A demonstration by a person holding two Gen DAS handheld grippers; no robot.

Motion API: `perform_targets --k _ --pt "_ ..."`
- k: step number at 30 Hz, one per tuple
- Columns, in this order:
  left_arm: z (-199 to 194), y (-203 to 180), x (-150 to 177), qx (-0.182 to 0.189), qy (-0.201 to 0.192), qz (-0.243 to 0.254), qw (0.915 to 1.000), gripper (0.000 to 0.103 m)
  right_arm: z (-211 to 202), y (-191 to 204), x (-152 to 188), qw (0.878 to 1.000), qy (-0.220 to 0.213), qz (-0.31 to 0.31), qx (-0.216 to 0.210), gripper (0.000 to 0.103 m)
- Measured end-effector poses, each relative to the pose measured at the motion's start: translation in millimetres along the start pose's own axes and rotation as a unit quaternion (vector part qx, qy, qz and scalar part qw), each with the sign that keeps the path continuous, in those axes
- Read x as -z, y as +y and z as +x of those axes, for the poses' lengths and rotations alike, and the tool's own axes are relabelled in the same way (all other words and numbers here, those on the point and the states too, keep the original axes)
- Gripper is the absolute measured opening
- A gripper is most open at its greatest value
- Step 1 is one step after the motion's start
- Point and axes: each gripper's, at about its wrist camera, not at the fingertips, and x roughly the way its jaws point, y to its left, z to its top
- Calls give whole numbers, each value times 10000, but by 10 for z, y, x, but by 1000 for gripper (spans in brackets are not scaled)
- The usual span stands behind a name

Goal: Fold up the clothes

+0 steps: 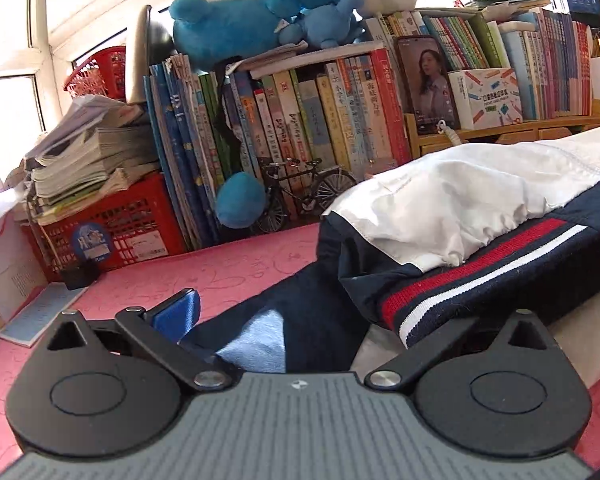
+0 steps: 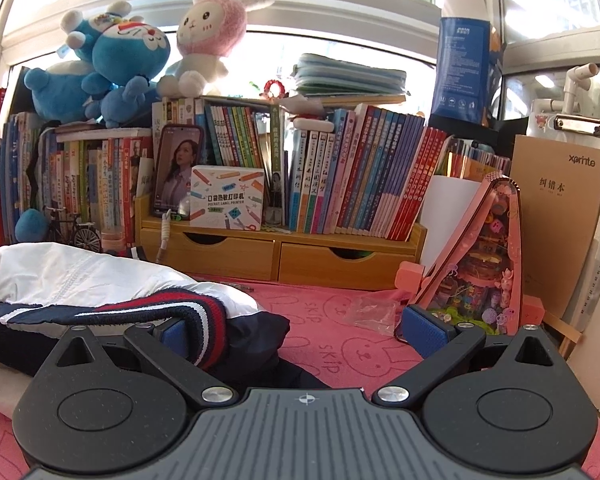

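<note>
A navy and white jacket with a red-and-white striped hem lies bunched on the pink table mat. My left gripper is open at the jacket's left end; its left blue pad shows, and the cloth covers the right finger. In the right wrist view the jacket lies at the left. My right gripper is open around its right end; the striped hem drapes against the left pad, and the right pad is free.
Rows of books on a wooden drawer shelf line the back, with plush toys on top. A red crate with stacked papers stands at the left. A pink toy case and a crumpled plastic wrapper lie at the right.
</note>
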Motion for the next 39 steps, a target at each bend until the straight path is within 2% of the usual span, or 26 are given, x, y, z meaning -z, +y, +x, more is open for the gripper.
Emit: perform_targets --k 1,2,4,6,9,12,15,18,22,26,29,32,34,36,39 --pt "-13 59 -32 -254 -43 -37 9997 103 9 31 24 9999 59 -56 -97 103" --pt "-28 164 -71 -353 -20 -217 9991 103 16 90 64 9996 132 -149 -184 103" --pt "-62 416 -130 -284 105 -650 9974 103 29 219 152 9983 281 -361 -359 103" --pt "-144 642 -117 -282 203 -824 9960 103 45 417 263 9955 390 -688 -519 103" --pt "-340 877 11 -473 327 -613 9965 103 49 656 370 9911 439 -935 -840 103" --pt "-605 1057 223 -484 547 -326 9968 103 -37 756 394 9866 478 -934 -1250 103" --pt "-944 1207 457 -113 829 -365 9958 103 -243 630 447 9818 568 -766 -1644 103" --pt "-1245 1153 630 325 970 -278 9944 103 -521 447 612 9787 745 -883 -1698 103" --pt "-1414 822 812 870 1149 347 9890 103 -896 138 877 9764 1131 -983 -1557 103" --pt "-1524 539 928 1384 1057 1357 9753 103 -1194 -71 1071 9712 1364 -1247 -1502 103" --pt "-1627 481 906 1640 1025 1614 9677 103 -1348 -143 1101 9701 1484 -1259 -1450 103" --pt "-1683 515 888 1961 1032 1598 9620 103 -1403 -154 1131 9624 1774 -1258 -1627 103" --pt "-1684 541 856 2186 1023 1471 9592 103 -1399 -111 1150 9512 2031 -1245 -1964 103" --pt "-1642 564 777 2505 1054 1152 9554 103 -1435 -18 1139 9402 2059 -1313 -2376 103" --pt "-1597 627 663 3129 1150 770 9397 103 -1497 104 1111 9225 2032 -1417 -2959 103"
